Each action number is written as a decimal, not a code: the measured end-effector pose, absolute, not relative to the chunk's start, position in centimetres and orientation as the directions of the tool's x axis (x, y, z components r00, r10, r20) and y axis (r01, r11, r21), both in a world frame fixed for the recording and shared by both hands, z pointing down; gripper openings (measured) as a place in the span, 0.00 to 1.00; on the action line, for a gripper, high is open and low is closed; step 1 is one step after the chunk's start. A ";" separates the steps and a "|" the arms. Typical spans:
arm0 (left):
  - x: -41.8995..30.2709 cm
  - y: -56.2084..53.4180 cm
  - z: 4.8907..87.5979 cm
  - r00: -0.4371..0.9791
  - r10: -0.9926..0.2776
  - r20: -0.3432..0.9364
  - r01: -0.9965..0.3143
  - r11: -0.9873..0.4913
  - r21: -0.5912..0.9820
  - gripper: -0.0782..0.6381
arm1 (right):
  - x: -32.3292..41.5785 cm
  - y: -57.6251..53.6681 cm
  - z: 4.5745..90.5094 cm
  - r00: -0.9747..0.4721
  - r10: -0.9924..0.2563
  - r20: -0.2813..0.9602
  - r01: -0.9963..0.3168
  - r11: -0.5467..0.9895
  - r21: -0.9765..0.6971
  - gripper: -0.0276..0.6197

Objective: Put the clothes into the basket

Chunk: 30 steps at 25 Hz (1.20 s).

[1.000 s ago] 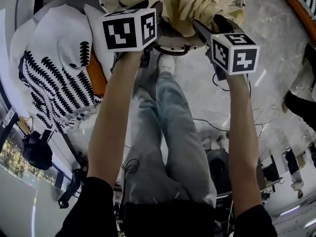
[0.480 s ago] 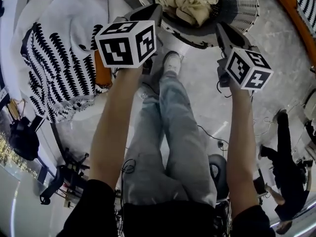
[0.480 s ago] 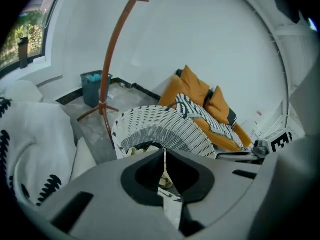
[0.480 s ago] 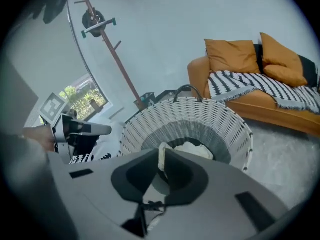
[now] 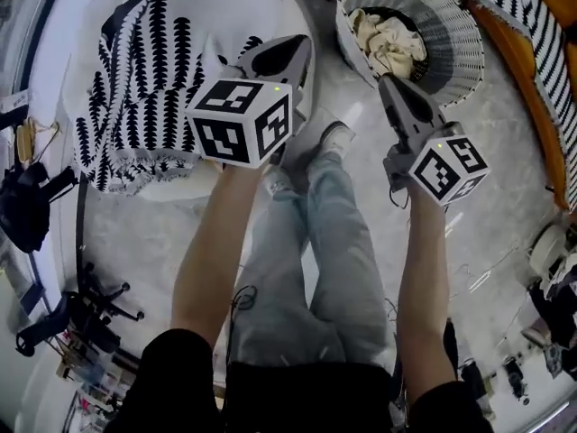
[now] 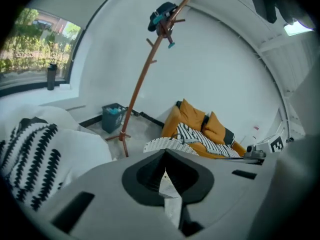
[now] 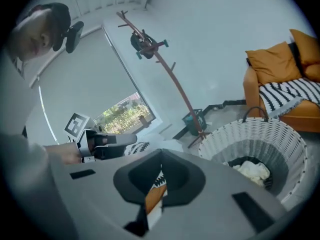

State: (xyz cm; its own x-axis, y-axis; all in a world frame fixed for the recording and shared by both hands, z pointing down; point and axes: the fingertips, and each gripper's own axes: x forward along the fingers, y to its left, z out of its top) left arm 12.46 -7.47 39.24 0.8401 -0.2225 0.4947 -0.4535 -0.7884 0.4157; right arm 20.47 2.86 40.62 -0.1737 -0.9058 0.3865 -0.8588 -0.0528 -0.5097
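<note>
head view | left gripper (image 5: 293,50) at 12 o'clock, just closed, empty | right gripper (image 5: 389,87) at 1 o'clock, just closed, empty | cream clothes (image 5: 386,41) in basket (image 5: 462,48) at 1 o'clock

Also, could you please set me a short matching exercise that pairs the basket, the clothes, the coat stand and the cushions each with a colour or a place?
Things:
1. basket
2. clothes
3. coat stand
4. cushions

Colour or place:
A. orange
B. lying in the basket
C. white and woven
D. brown, tall and thin

Pairs: 1-C, 2-B, 3-D, 4-A
</note>
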 end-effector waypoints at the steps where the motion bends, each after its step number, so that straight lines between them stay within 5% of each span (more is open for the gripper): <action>1: 10.5 -7.9 37.6 0.834 -0.249 0.493 -0.472 -0.783 0.404 0.12 | 19.2 2.2 39.0 -0.184 -0.910 0.372 -0.862 -0.033 -0.505 0.06; 15: -16.8 -12.5 8.2 0.639 -0.697 0.326 -0.769 -0.567 0.294 0.12 | -1.8 -7.3 11.3 -0.397 -0.906 0.149 -0.841 0.294 -0.454 0.06; 22: -23.6 -11.7 -2.8 0.481 -0.856 0.188 -0.865 -0.430 0.258 0.12 | -6.1 -9.8 -1.7 -0.439 -0.898 -0.012 -0.837 0.414 -0.359 0.06; 30: -25.9 -11.4 -7.9 0.386 -0.917 0.100 -0.915 -0.367 0.166 0.12 | -6.0 -10.2 -7.9 -0.391 -0.919 -0.040 -0.902 0.392 -0.182 0.06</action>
